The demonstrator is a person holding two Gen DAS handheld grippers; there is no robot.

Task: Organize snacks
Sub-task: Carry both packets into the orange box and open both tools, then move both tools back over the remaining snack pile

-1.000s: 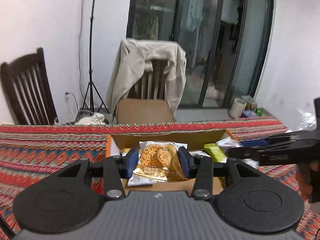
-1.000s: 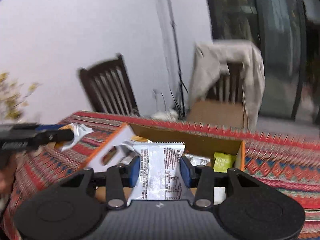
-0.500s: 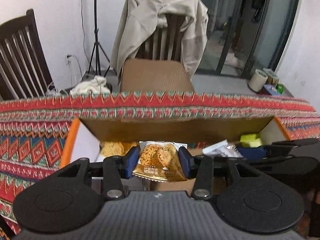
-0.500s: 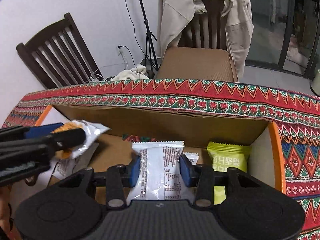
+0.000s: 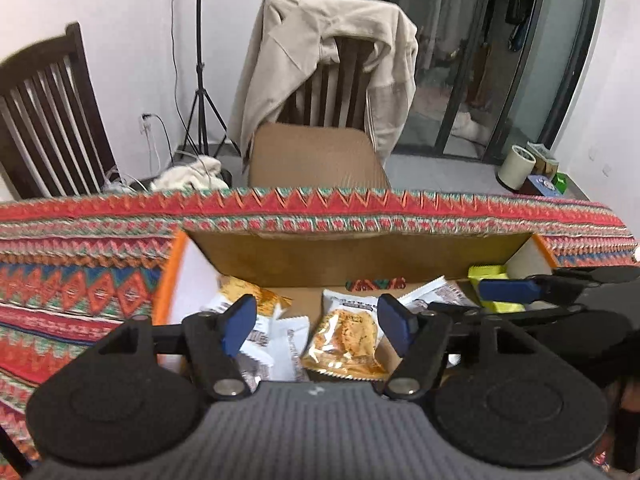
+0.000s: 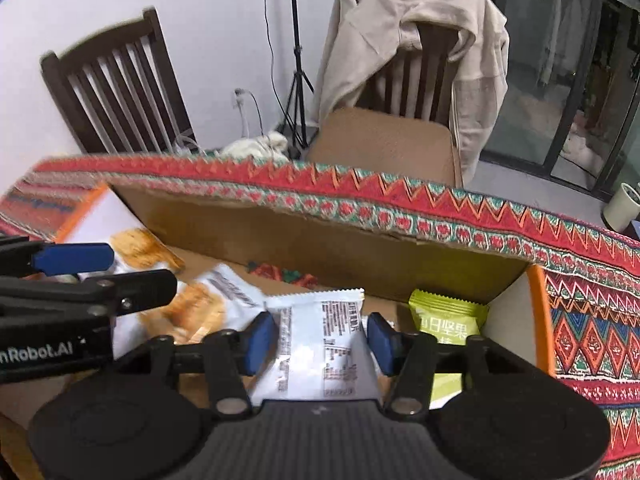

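Two grippers hung over the open brown cardboard box with orange edges point(image 5: 520, 246), both tipped down into it. The left gripper point(image 5: 318, 326) had just been opening, and its blue pads stood wide apart. The gold crinkly snack packet with a biscuit picture point(image 5: 346, 340) lay loose between them, closer to the right pad, touching neither (so it looked let go). Its long side ran away from the gripper, toward the far wall of the box. The right gripper point(image 6: 318, 338) had just been opening too, but only a little. The white shiny snack packet with black print point(image 6: 324, 344) sat straight between its pads, long side pointing forward. I could not tell if the pads touched it. A yellow-green packet point(image 6: 448, 320) lay just to its right.
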